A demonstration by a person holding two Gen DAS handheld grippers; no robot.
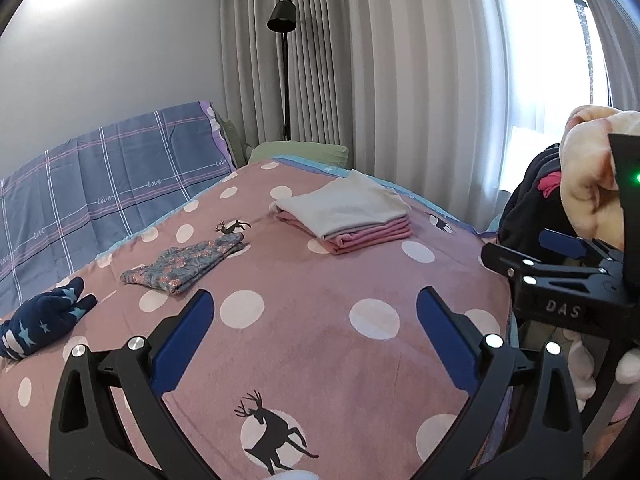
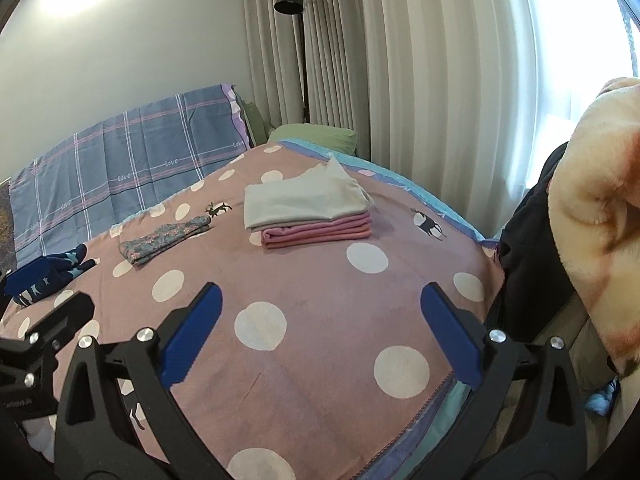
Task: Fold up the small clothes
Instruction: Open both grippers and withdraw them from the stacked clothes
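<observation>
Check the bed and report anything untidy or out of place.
The navy star-print garment lies crumpled near the bed's left edge, unfolded. The white-and-pink stack and floral piece are folded flat.

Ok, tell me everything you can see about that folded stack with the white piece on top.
The folded stack lies on the far part of the pink polka-dot bedspread. A white garment is on top, with several pink folded layers beneath it. The fabric looks soft, the edges fairly even, and one white corner sticks up at the back. Neither gripper touches it.
</observation>
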